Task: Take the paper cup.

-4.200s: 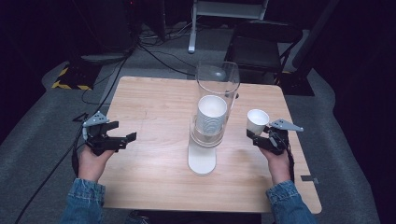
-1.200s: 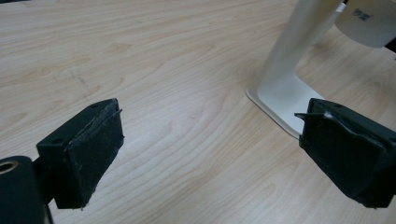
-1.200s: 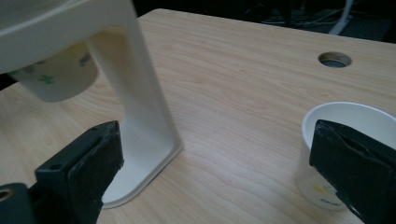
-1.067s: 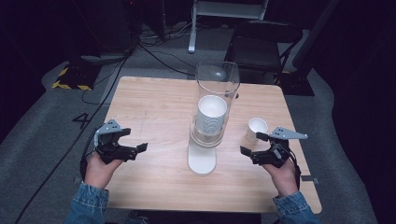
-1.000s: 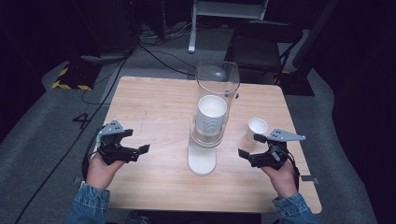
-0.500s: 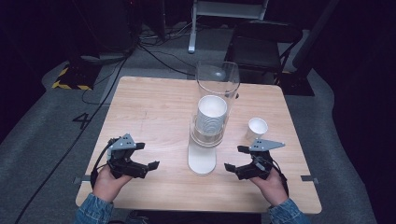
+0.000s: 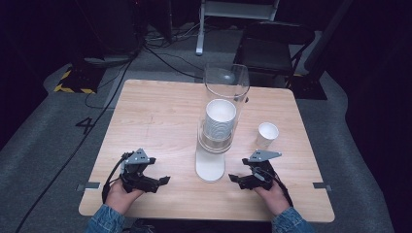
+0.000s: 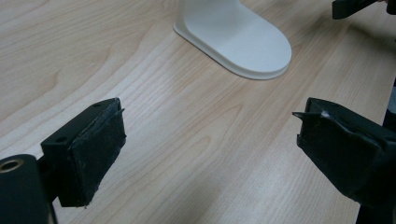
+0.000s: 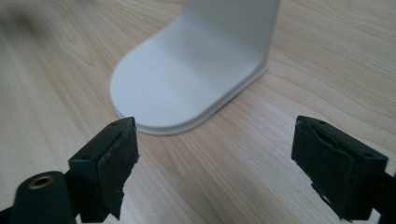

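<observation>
Both claws, left claw (image 7: 163, 180) and right claw (image 7: 235, 178), gape released near the wooden counter's (image 7: 160, 116) front edge, flanking the white cup-dispenser base (image 7: 210, 167); likely an idle pause, the next move unclear.

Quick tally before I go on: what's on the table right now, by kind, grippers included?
Cup dispenser (clear tube on a white base, holding a stack of white cups whose count I can't tell): 1
Loose white paper cup: 1
Grippers, both with jaws apart and empty: 2, the left gripper and the right gripper
Total: 4
</observation>
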Demonstrator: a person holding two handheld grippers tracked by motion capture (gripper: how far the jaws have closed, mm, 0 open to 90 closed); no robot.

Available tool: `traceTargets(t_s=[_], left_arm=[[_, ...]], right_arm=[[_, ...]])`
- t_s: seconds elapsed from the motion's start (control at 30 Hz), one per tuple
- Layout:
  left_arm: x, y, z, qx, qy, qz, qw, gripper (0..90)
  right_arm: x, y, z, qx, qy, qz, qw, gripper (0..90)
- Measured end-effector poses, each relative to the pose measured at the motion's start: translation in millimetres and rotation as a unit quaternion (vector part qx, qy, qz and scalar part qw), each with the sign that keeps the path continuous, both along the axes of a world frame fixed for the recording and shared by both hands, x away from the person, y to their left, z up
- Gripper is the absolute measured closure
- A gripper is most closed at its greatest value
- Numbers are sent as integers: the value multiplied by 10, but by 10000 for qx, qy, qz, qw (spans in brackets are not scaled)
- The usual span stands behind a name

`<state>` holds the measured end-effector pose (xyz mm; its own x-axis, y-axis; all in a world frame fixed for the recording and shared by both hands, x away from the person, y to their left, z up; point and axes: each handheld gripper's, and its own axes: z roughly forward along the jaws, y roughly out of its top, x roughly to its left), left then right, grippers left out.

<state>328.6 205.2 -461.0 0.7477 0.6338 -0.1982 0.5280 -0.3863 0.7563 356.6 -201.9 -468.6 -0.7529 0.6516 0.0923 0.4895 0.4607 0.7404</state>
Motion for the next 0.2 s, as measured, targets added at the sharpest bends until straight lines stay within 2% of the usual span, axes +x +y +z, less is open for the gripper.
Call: traceTargets(t_s=[0.2], left_arm=[[47,41,-73,36,187,118,9997,81]], right_arm=[[72,-84,-51,-151,77,-327,9993,149]])
